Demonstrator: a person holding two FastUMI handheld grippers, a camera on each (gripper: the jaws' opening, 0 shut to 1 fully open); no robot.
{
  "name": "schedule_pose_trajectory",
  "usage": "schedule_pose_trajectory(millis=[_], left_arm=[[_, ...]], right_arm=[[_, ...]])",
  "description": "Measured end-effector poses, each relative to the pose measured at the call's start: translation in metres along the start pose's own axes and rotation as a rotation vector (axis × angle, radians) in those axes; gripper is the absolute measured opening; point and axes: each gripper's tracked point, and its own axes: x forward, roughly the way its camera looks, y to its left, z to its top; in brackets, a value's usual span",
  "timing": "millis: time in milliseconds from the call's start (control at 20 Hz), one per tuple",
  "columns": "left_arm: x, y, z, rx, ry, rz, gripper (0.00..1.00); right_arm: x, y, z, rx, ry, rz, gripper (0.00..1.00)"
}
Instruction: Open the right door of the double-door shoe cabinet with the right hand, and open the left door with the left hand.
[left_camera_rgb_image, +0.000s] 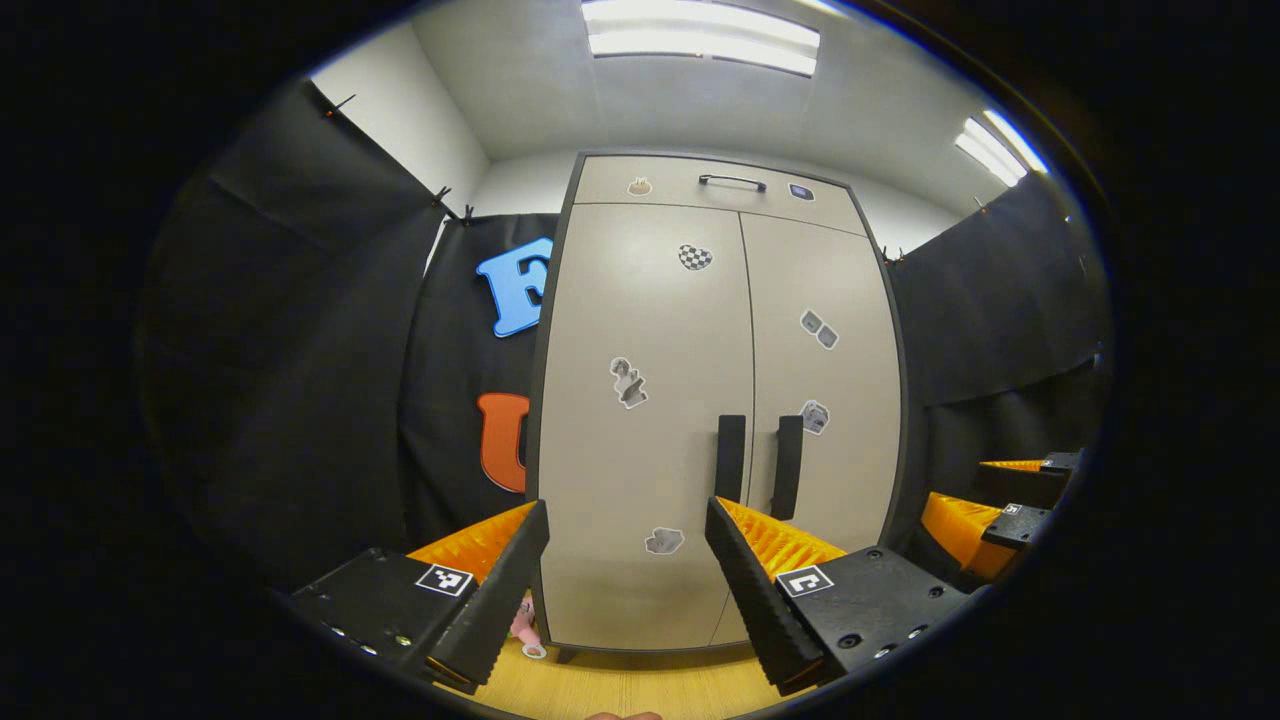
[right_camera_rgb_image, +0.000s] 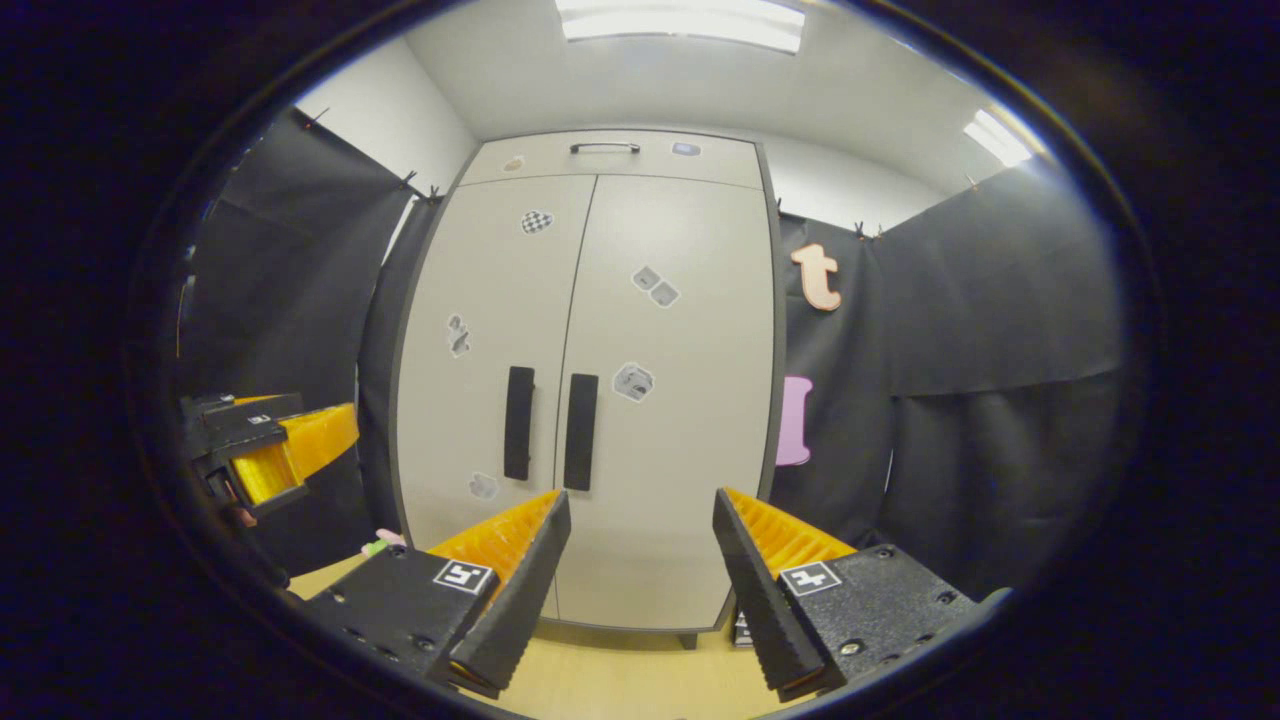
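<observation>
I hold my left gripper (left_camera_rgb_image: 627, 570) and right gripper (right_camera_rgb_image: 640, 560) wide open and empty, short of the cabinet (right_camera_rgb_image: 590, 400), both doors closed.

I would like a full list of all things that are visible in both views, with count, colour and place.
shoe cabinet: 1, beige with dark edge, standing on the floor ahead, both doors closed
door handles: 2, black, upright, side by side at the middle seam
drawer handle: 1, dark, on the top panel
stickers: several, grey and white, scattered on the doors and top panel
floor: 1, light wood, under the cabinet
ceiling lights: at least 2, white, overhead
small pink object: 1, at the cabinet's lower left corner, unclear what
left gripper: 1, black and orange, open, facing the left door
right gripper: 1, black and orange, open, facing the right door
</observation>
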Motion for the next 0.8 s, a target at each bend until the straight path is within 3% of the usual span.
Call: schedule_pose_trajectory(millis=[300,800], left_arm=[[0.001,-0.005,-0.002,-0.009,-0.006,-0.034,0.94],[-0.005,0.001,-0.003,-0.006,0.002,0.01,0.94]], right_arm=[[0.04,0.023,0.005,0.028,0.031,0.044,0.87],[0.17,0.043,-0.005,0.108,0.1,0.048,0.84]])
